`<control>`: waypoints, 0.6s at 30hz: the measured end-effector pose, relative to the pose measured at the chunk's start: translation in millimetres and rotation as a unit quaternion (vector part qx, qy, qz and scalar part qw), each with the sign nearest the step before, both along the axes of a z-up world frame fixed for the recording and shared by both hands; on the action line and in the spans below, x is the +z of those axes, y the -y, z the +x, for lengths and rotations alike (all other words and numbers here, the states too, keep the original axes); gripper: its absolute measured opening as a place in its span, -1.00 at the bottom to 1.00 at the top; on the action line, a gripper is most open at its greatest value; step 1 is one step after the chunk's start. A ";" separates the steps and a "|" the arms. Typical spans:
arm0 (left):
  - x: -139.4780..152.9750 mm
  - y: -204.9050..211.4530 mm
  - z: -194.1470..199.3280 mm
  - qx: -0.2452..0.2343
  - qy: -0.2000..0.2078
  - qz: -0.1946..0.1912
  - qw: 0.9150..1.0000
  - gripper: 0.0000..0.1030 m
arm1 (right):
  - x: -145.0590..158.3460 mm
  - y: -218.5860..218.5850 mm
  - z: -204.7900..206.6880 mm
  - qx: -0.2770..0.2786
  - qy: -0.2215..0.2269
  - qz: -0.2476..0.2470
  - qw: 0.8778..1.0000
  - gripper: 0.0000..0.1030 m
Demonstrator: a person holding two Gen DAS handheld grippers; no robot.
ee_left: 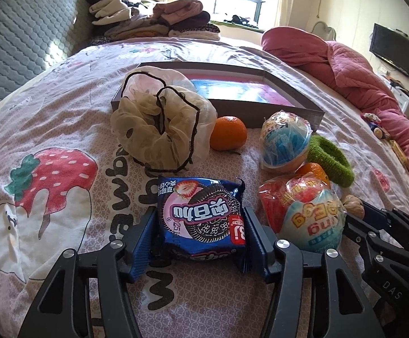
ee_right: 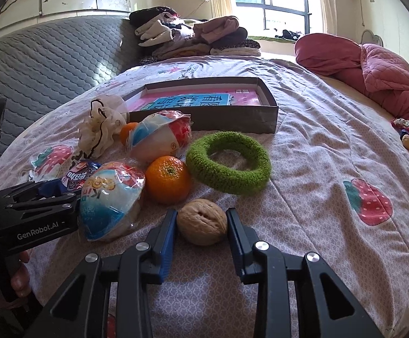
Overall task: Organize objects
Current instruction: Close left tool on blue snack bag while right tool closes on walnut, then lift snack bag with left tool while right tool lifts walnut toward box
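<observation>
My left gripper is shut on a blue Oreo cookie packet that lies on the bedspread. My right gripper is closed on a walnut, both pads touching its sides. Near them lie two wrapped toy eggs, two oranges, a green knitted ring and a cream scrunchie. A dark shallow box with a pink book inside sits behind them.
A pile of folded clothes sits at the head of the bed by the grey headboard. A rumpled pink quilt lies on the right. A small doll lies at the right edge.
</observation>
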State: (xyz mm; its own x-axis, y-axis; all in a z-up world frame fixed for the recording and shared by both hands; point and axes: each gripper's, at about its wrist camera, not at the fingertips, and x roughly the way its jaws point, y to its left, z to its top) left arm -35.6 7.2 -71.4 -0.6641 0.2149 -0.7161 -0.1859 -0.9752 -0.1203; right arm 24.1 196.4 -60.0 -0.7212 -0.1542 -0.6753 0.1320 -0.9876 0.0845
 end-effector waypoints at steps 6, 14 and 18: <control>4.8 0.3 5.6 -0.007 -0.003 0.008 1.000 0.11 | 1.8 0.1 1.8 -0.002 -0.001 0.000 1.000 -0.32; 12.6 1.1 14.3 0.000 -0.010 -0.006 1.000 0.10 | 14.4 0.6 9.4 -0.003 -0.018 0.001 1.000 -0.32; 18.9 4.3 18.5 0.004 -0.015 -0.003 1.000 0.10 | 21.0 1.0 11.8 -0.004 -0.026 0.000 1.000 -0.32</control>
State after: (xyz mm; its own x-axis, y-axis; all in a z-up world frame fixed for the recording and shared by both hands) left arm -17.1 2.9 -52.5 -0.6862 0.2064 -0.6975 -0.1822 -0.9771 -0.1099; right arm 35.8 195.5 -39.0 -0.7564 -0.1487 -0.6370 0.1287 -0.9886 0.0780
